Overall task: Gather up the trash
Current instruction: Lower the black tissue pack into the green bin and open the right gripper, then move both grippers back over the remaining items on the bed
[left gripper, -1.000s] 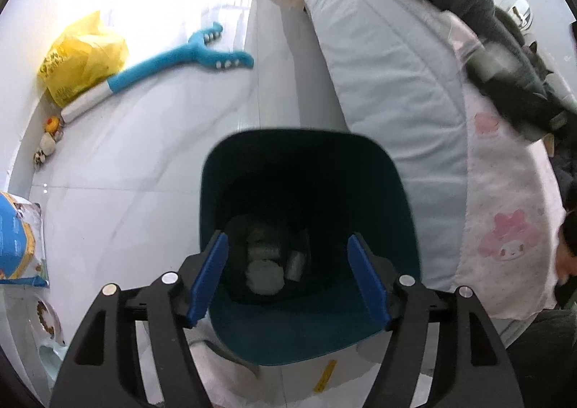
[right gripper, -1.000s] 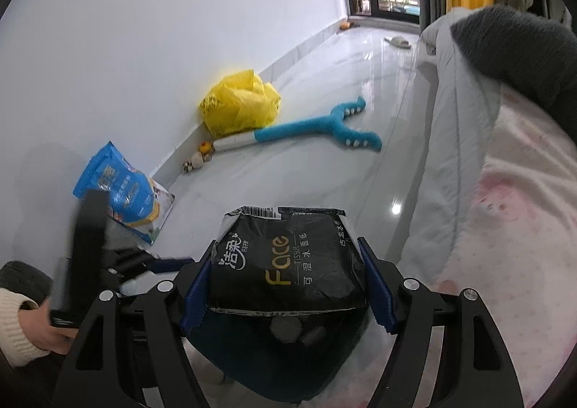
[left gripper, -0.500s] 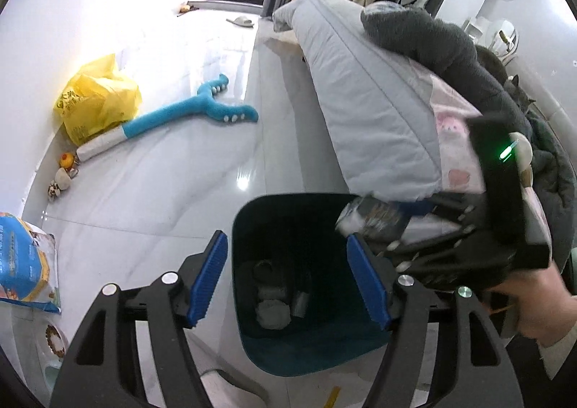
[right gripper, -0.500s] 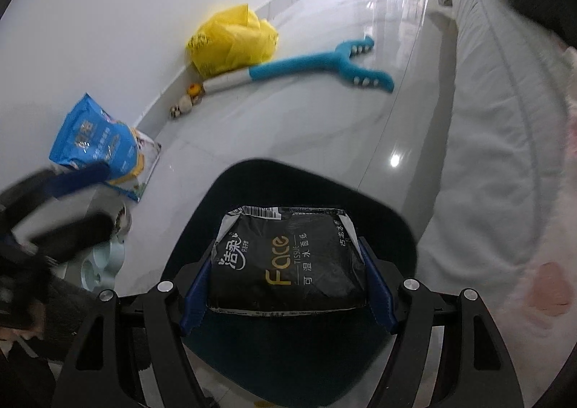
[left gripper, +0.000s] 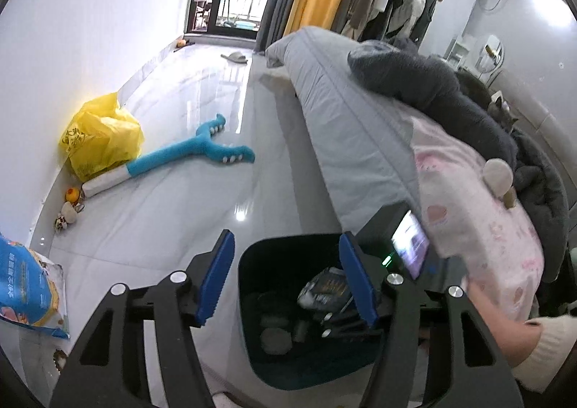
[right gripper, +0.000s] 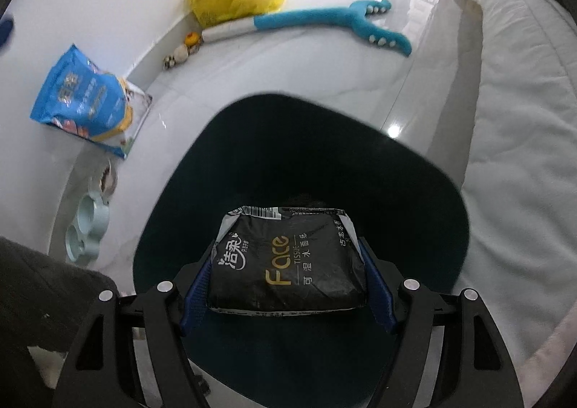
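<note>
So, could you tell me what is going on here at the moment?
A person is collecting trash with two hand-held grippers. The right hand-held gripper grips a black tissue pack over the open dark bin, not yet released. The left hand-held gripper holds nothing, its jaws closing above the bin.

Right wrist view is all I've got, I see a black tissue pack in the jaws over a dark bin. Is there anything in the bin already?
Observer: Yes. The left wrist view looks into the bin: a pale round wad and other scraps lie at the bottom.
Operator: Is the left gripper holding anything?
Observer: No. The left gripper has nothing between its fingers, and its jaws are closing.
Operator: Can you see my pack from there?
Observer: Yes. The tissue pack and the right gripper are inside the bin's mouth, on its right side in that view.
</note>
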Available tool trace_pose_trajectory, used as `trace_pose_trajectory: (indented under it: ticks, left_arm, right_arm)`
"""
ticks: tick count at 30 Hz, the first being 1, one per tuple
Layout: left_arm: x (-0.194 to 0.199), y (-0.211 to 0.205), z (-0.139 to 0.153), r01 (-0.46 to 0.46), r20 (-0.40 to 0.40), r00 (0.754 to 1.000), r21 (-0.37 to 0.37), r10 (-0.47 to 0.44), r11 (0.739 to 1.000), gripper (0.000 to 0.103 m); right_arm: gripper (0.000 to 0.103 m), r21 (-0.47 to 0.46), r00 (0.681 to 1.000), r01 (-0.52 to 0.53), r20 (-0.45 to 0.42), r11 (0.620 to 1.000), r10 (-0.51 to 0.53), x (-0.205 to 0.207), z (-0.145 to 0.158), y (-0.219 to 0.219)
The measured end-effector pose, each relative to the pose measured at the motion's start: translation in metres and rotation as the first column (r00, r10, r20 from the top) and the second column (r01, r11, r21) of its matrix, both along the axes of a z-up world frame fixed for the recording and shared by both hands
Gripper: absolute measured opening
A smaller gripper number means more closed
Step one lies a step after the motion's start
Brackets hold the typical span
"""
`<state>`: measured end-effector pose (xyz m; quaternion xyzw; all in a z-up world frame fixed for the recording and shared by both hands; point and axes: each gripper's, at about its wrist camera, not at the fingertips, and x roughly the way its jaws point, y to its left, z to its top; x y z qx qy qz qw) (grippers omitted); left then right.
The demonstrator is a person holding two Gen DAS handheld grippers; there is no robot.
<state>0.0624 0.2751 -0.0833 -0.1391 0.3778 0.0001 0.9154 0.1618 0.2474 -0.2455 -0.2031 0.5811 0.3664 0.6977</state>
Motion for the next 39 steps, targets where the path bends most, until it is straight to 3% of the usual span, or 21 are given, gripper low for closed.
trace_pose_trajectory:
  ticks: [4,8,21,28,39]
  left_arm:
    - [0.001,-0.001,0.01,0.002,0.023,1.0,-0.004,-0.002,1.0,0.062]
    - [0.002,-0.005,0.017,0.0,0.039,0.999,0.01,0.0,1.0,0.062]
    - [0.01,-0.036,0.058,0.02,0.141,0.99,0.032,-0.024,0.999,0.062]
    - [0.011,-0.06,0.081,0.038,0.196,0.979,0.079,-0.053,0.996,0.067]
    - [0.027,-0.101,0.095,0.069,0.225,0.971,0.08,-0.086,0.994,0.076]
  right_arm:
    - [0.085,-0.054,1.0,-0.028,-0.017,0.998,0.027,-0.006,-0.009,0.003]
    - [0.088,-0.058,1.0,-0.025,0.004,0.998,0.026,-0.006,-0.001,-0.002]
    - [0.088,0.12,1.0,-0.019,0.017,0.993,0.017,-0.01,0.056,-0.031]
    - [0.088,0.198,0.994,-0.051,0.107,0.979,0.03,-0.019,0.093,-0.051]
    - [0.088,0.302,0.971,0.042,0.213,0.952,-0.111,-0.001,0.138,-0.125]
